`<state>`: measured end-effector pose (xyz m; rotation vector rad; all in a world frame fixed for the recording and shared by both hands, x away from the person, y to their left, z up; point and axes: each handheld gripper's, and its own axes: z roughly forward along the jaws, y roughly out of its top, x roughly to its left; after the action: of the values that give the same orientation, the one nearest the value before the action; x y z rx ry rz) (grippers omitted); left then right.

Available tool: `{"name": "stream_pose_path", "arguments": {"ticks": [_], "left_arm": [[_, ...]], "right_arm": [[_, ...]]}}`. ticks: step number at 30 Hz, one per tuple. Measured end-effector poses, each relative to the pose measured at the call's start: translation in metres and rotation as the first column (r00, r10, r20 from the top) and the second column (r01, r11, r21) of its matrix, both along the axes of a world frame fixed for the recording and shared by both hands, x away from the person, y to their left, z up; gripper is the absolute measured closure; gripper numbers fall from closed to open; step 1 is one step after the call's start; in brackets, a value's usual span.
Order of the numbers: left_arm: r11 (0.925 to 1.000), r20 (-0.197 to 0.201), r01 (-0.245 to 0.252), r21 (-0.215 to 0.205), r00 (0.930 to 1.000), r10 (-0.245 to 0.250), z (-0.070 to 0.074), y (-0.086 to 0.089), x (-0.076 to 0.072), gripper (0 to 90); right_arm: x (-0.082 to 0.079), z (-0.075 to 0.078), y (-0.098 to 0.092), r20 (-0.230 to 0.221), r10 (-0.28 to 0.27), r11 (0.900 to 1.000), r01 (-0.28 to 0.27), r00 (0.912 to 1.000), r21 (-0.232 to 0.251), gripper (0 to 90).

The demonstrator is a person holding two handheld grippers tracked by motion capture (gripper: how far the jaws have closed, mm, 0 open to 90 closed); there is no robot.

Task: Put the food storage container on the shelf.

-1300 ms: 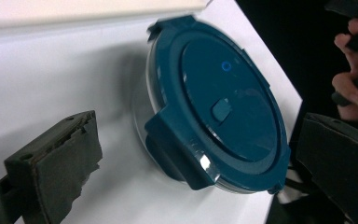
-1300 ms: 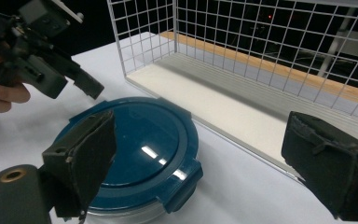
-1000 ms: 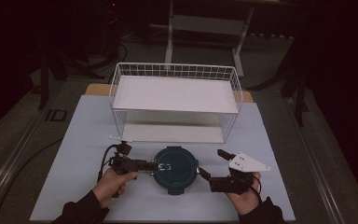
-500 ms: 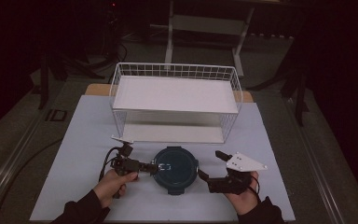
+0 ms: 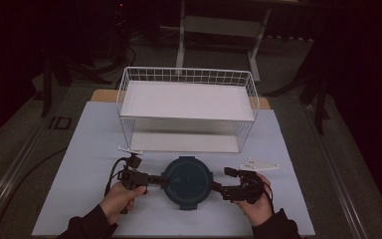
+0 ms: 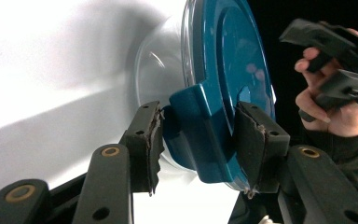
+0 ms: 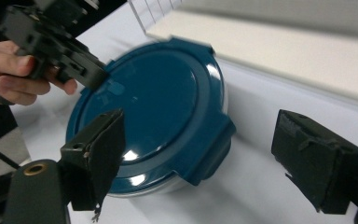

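Round container (image 5: 187, 181) with a dark teal lid (image 7: 154, 100) sits on the pale sheet covering the table (image 5: 79, 149), near the person's edge and in front of a white wire basket (image 5: 187, 107). Its body is clear plastic, seen below the lid's rim in both gripper views. The lid carries latch tabs around its edge.

At the container's left side, the left gripper (image 6: 196, 140) has just been closing, and its two black pads now press on either face of one teal latch tab (image 6: 205, 130), gripping it. The person's left hand (image 5: 122, 196) holds that gripper low over the sheet.

On the container's right side, the right gripper (image 7: 196, 158) has its jaws standing wide apart; they have just drawn in slightly. Another latch tab (image 7: 209, 149) lies between them, but neither pad touches it. The right hand (image 5: 256, 201) holds this gripper just beside the lid's rim.

The basket has a white panel (image 5: 186, 99) across its top and another on its floor.
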<state>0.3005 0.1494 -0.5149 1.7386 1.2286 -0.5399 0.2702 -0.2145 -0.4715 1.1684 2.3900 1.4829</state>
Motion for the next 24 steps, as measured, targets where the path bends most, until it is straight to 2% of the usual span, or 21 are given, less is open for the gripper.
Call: {"name": "stream_pose_path", "arguments": {"ticks": [2,5,7,8,11,16,20,24], "left_arm": [[1.0000,0.021,0.008,0.005,0.9997,-0.008,0.002,0.000,-0.003,54.1],[0.9997,0.045,0.019,0.014,0.9988,-0.019,0.004,-0.001,-0.006,54.6],[0.9997,0.049,0.020,0.014,0.9986,-0.020,0.004,-0.001,-0.007,55.1],[0.9996,0.067,0.024,0.017,0.9974,-0.025,0.005,-0.001,-0.009,55.1],[0.9993,0.085,0.030,0.022,0.9959,-0.032,0.006,-0.002,-0.011,55.2],[0.9985,0.108,0.044,0.033,0.9931,-0.047,0.009,-0.001,-0.015,55.9],[0.9984,0.124,0.045,0.034,0.9911,-0.049,0.009,-0.001,-0.018,56.2],[0.9983,0.132,0.047,0.033,0.9900,-0.051,0.009,-0.001,-0.020,56.4]], "right_arm": [[0.003,-0.004,-0.001,-0.051,0.005,1.000,-0.005,0.9987,0.013,20.7],[0.010,-0.012,-0.001,-0.149,0.023,0.998,-0.014,0.9886,0.057,24.8],[0.012,-0.015,-0.002,-0.185,0.030,0.998,-0.018,0.9822,0.064,29.7],[0.014,-0.017,-0.002,-0.204,0.038,0.997,-0.025,0.9782,0.067,31.2],[0.016,-0.022,-0.002,-0.250,0.052,0.996,-0.031,0.9668,0.086,36.0],[0.017,-0.025,-0.003,-0.277,0.060,0.994,-0.034,0.9591,0.100,45.2],[0.018,-0.026,-0.004,-0.300,0.076,0.991,-0.038,0.9510,0.131,50.0],[0.019,-0.028,-0.004,-0.334,0.096,0.985,-0.042,0.9375,0.166,52.1]]}}
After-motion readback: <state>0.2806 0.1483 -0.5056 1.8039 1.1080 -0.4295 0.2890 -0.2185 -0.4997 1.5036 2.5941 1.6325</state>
